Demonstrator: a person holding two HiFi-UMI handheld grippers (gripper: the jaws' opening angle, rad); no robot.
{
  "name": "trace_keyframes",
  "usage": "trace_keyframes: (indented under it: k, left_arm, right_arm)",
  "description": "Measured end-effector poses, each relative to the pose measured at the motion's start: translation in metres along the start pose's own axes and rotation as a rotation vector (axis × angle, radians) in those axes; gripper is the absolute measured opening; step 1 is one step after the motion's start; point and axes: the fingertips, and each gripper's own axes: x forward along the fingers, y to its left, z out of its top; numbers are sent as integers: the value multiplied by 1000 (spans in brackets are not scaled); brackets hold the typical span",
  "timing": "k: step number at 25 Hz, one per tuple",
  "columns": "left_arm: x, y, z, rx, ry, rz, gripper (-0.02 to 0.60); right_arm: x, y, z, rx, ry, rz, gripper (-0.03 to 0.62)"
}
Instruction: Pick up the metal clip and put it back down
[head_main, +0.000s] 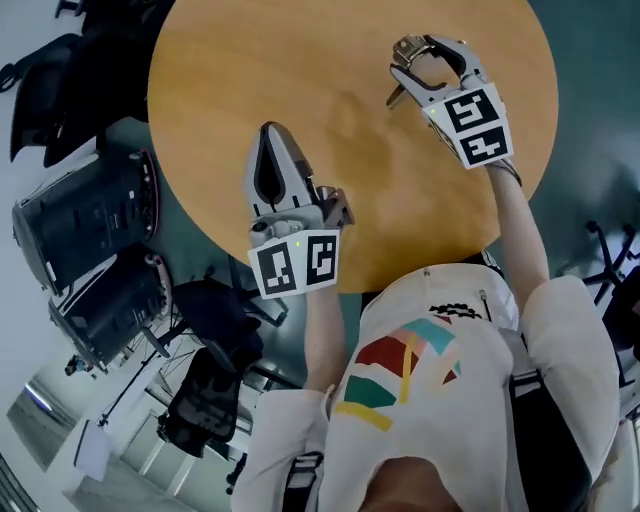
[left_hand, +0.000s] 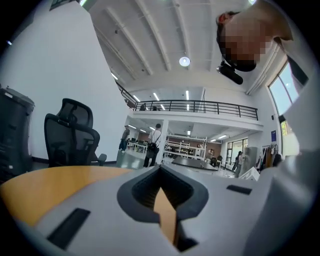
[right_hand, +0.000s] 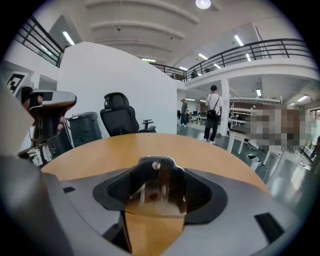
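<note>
The metal clip sits between the jaws of my right gripper, which is shut on it. In the head view the clip shows at the tip of the right gripper, over the far right part of the round wooden table. I cannot tell whether the clip touches the tabletop. My left gripper is over the table's near left part, its jaws together with nothing between them. In the left gripper view the left gripper points out past the table edge.
Black equipment cases and a dark office chair stand on the floor left of the table. Another black chair stands beyond the table's far side. People walk in the hall far behind.
</note>
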Motion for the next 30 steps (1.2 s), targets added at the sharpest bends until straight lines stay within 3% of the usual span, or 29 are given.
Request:
trace_keyframes:
  k: [7,19,24,30]
  left_arm:
    - [30,-5,-69,-10,139,23,43]
    - [37,-3,-93,7,178,31,43]
    - [19,-2,-85,19,168,50,43]
    - [-9,0,-55,24,103,89,43]
  right_arm:
    - [32,-72,-61,52,89,-105,301]
    - [50,-97,-91,53,129,-214,304]
    - [36,-99,-76,80,50,-228,304]
    - [-35,-94,0,164,-208,-251,304]
